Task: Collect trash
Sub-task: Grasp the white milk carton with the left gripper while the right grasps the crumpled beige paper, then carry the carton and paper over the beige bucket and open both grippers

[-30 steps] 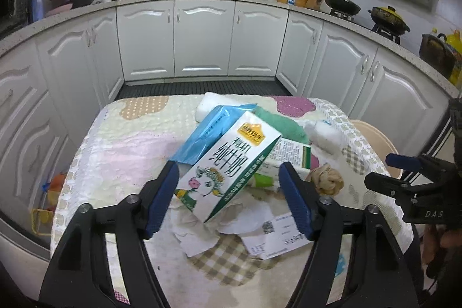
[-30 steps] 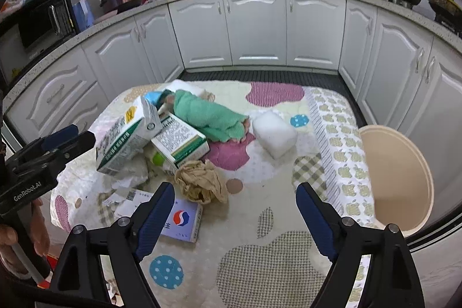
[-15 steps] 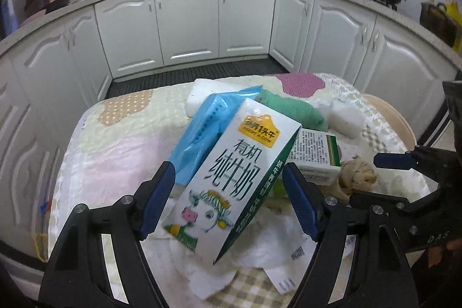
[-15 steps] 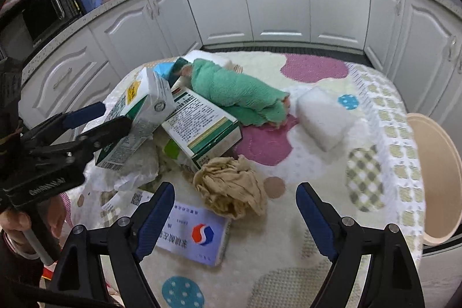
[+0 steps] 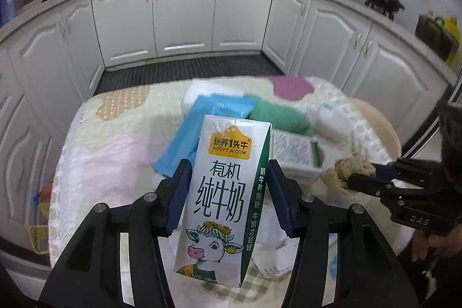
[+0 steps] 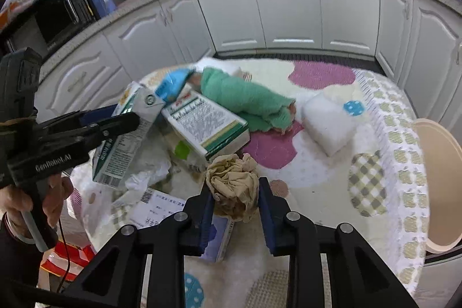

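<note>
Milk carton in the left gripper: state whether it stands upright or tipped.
Roughly upright, slightly tilted: the milk carton has its logo end up, cow at bottom, between the closing left gripper.

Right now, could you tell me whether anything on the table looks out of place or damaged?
Yes: litter is piled at the table's left side. A green-and-white box lies tipped over crumpled white paper. The left gripper is closing on the milk carton; the right gripper pinches a crumpled tan wad.
</note>
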Demonstrator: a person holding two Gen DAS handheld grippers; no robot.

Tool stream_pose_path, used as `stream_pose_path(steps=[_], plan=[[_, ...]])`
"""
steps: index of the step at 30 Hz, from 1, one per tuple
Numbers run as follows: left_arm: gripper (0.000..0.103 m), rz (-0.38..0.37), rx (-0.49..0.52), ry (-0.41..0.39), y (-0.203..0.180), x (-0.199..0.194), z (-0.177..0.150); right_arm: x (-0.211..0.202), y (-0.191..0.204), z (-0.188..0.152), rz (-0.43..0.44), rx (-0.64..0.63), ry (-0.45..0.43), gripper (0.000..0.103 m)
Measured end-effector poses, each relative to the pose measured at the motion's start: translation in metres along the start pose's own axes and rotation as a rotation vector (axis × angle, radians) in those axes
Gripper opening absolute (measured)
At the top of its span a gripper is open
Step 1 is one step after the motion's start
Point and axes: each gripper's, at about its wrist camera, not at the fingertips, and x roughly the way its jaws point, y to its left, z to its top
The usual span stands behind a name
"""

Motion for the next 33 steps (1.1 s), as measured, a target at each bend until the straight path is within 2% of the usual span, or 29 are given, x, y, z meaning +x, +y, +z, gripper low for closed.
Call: stream_pose_path(steps=[6, 9, 15, 22, 29, 33], plan=[[0.051, -0.060, -0.036, -0.018, -0.015, -0.023, 0.013, -0.029, -0.009, 0.003, 0.006, 0.027, -0.051, 0.028], [0.051, -0.114, -0.042, -0.021, -0.030, -0.027, 0.018, -0.042, -0.014, 0.000, -0.027, 0.027, -0.075, 0.028], [0.051, -0.155, -0.008, -0.017, -0.073, -0.021, 0.028, -0.063, -0.040, -0.005, -0.100, 0.054, -0.106, 0.028], [0.051, -0.208, 0.038, 0.004, -0.136, 0.007, 0.038, -0.085, -0.098, -0.014, -0.217, 0.140, -0.124, 0.028], [0.051, -0.288, 0.032, 0.070, -0.202, 0.057, 0.058, -0.096, -0.169, -0.023, -0.325, 0.256, -0.119, 0.028], [0.051, -0.300, 0.054, 0.096, -0.237, 0.085, 0.069, -0.094, -0.203, -0.027, -0.360, 0.305, -0.108, 0.028]])
